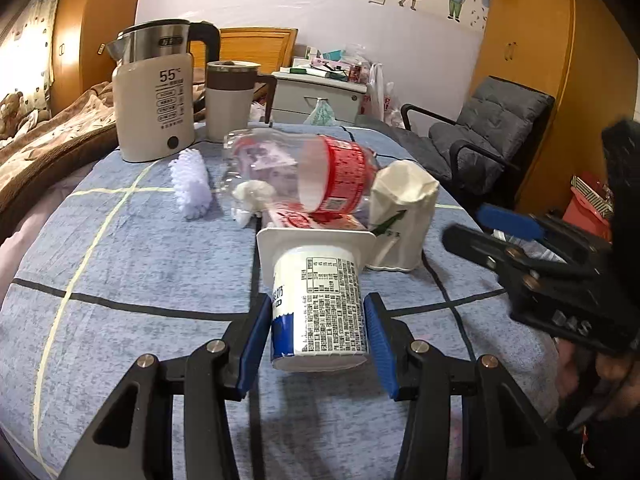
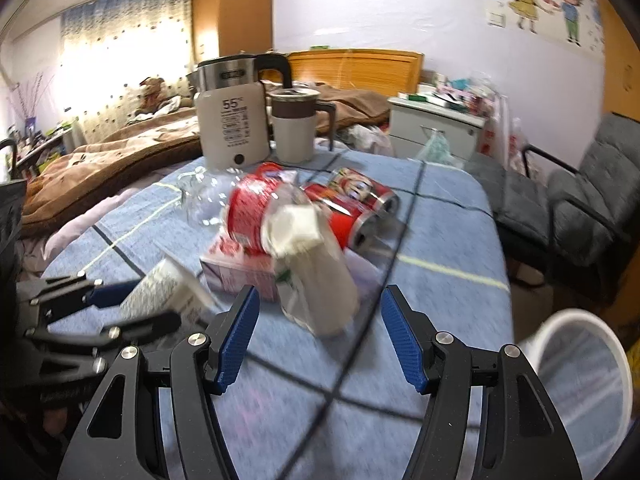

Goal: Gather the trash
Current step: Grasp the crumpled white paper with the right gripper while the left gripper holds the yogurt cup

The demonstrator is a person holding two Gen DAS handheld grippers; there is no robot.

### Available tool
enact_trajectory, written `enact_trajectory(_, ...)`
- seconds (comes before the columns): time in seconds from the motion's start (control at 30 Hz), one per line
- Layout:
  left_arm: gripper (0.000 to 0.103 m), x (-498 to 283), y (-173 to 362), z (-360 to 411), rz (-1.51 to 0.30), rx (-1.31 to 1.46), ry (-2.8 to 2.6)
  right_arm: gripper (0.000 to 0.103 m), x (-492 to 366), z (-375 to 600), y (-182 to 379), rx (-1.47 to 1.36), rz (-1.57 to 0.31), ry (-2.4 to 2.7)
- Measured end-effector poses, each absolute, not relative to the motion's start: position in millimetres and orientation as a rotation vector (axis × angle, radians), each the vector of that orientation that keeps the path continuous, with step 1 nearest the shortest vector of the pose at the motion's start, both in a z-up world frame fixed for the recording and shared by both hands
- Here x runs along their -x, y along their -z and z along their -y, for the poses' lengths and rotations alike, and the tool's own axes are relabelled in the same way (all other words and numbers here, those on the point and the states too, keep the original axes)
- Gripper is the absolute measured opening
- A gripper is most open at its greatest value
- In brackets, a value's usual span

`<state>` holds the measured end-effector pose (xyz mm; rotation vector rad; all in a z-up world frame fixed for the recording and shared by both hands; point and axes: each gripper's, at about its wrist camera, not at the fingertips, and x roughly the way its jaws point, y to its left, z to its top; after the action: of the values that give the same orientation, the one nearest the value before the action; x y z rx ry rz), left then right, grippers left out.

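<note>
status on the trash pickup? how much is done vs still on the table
Done: nothing visibly; the white bin looks empty, though blurred. In hand: the left tool is shut on the yogurt cup; the right tool is open, facing the crumpled paper cup. Left: clear bottle, two red cans, pink carton, tissue wad.

Left tool [image 1: 318, 334] clamped narrow, tilted downward; right tool [image 2: 316, 340] spread wide, empty.
</note>
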<state>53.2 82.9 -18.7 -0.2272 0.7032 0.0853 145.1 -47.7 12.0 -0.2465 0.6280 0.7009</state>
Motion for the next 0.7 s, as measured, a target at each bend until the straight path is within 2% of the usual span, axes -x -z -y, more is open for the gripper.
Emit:
enact_trajectory(0.27, 0.049, -53, 21, -91, -0.698, 0.238, -0.077, 0.064, -161, 19, -8, 0.286, -0.623, -0.718)
enact_trajectory(0.4, 0.049, -53, 21, -92, -0.698, 0.242, -0.074, 0.046, -164, 15, -9, 0.282, -0.625, -0.722)
enact_trajectory(0.7, 0.049, -52, 18, -88, -0.693, 0.236, -0.063, 0.039, -161, 31, -18, 0.232, -0.631, -0.717)
